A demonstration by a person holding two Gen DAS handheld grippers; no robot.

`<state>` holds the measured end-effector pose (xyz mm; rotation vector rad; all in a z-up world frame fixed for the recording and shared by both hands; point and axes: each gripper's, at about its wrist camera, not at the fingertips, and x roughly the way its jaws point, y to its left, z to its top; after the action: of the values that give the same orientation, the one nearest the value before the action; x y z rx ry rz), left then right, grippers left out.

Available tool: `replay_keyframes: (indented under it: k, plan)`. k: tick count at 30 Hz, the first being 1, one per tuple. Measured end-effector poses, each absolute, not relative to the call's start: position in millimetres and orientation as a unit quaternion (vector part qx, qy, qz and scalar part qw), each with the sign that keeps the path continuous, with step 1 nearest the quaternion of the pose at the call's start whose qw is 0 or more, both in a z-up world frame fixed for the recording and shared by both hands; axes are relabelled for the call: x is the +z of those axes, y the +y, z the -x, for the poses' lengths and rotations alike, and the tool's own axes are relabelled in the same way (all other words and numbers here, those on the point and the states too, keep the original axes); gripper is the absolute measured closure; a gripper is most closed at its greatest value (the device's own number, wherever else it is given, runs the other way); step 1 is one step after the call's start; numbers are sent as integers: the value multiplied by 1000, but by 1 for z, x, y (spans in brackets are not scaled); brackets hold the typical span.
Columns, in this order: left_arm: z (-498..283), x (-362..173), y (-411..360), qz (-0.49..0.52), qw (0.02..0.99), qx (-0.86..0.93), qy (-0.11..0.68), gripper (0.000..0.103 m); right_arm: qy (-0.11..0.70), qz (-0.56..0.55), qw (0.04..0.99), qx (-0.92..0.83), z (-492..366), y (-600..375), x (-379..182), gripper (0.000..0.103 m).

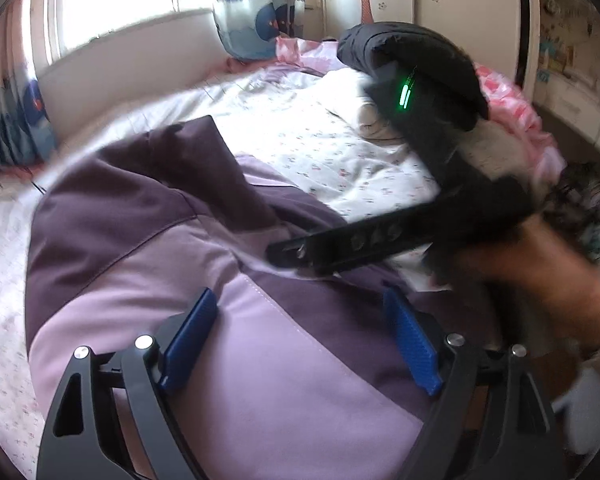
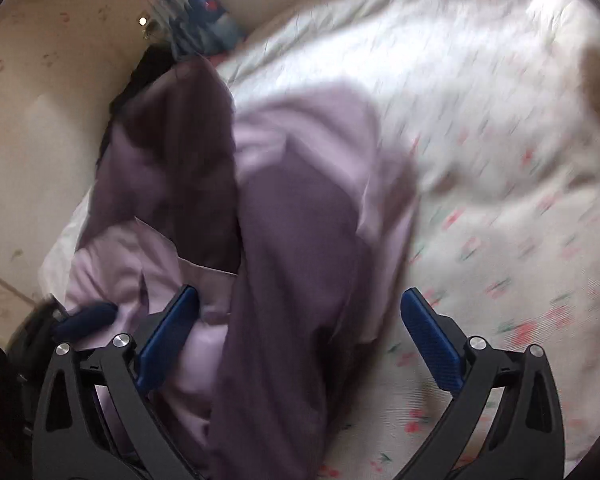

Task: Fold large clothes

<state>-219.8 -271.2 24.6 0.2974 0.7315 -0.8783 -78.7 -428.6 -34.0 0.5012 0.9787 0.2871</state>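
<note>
A large garment (image 1: 148,248) in light and dark purple panels lies rumpled on the bed. My left gripper (image 1: 300,300) hovers just over it, open, blue pads wide apart with cloth below them and nothing pinched. My right gripper (image 1: 296,256) reaches in from the right, held by a person's hand (image 1: 540,272), its black finger low over the garment just beyond the left pads. In the right wrist view the right gripper (image 2: 300,296) is open too, straddling a dark purple fold of the garment (image 2: 300,220). A blue pad (image 2: 88,316), apparently the left gripper's, shows at lower left.
The bed is covered by a white floral sheet (image 1: 320,152). A black padded item (image 1: 420,52) and pink bedding (image 1: 512,108) are piled at the far right. Patterned curtains (image 1: 248,20) hang by the window. A pale wall (image 2: 40,120) borders the bed's left side.
</note>
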Motion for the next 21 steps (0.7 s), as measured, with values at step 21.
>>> replay_keyframes:
  k: [21]
  plan:
    - [74, -52, -87, 306, 699, -342, 549, 5, 508, -341, 771, 177, 56, -434, -44, 6]
